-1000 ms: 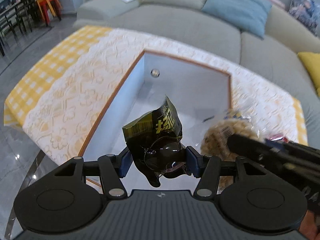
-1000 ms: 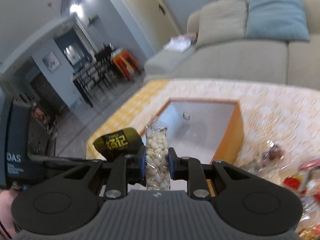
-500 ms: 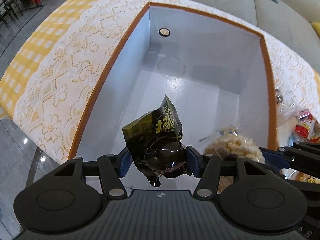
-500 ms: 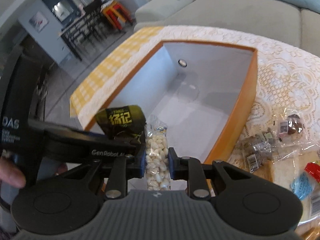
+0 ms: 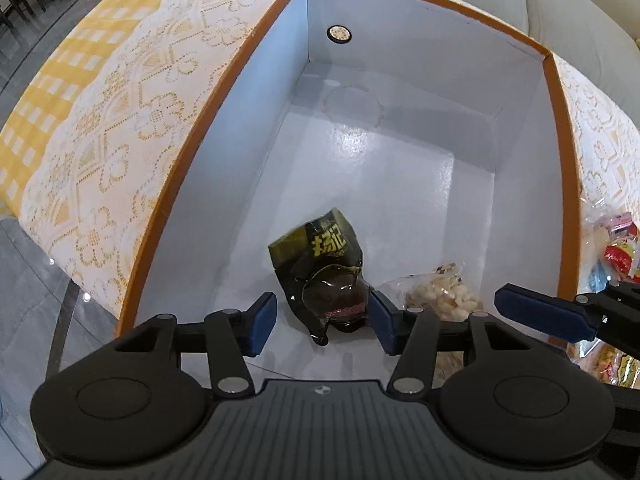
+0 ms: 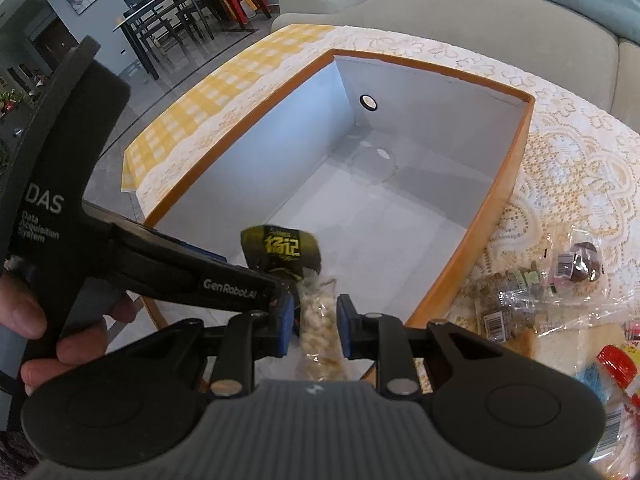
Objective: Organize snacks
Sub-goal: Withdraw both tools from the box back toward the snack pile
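A dark green snack packet (image 5: 320,276) with yellow characters lies at the near end of the orange-rimmed box (image 5: 184,160) with a white inside. My left gripper (image 5: 322,326) is open around it; only the right pad touches it. A clear bag of pale puffed snacks (image 5: 440,294) is in the box beside it. My right gripper (image 6: 312,318) is open, the clear bag (image 6: 316,312) loose between its pads. The packet (image 6: 280,250) and box (image 6: 492,200) also show in the right wrist view.
A yellow check and lace tablecloth (image 5: 100,120) covers the table. Several wrapped snacks (image 6: 560,280) lie on the cloth right of the box. A grey sofa (image 6: 440,8) stands behind. Dining chairs (image 6: 172,12) stand far left.
Both grippers lowered into the near end of the box and opened. The dark packet and the clear bag have been let go and rest inside the box.
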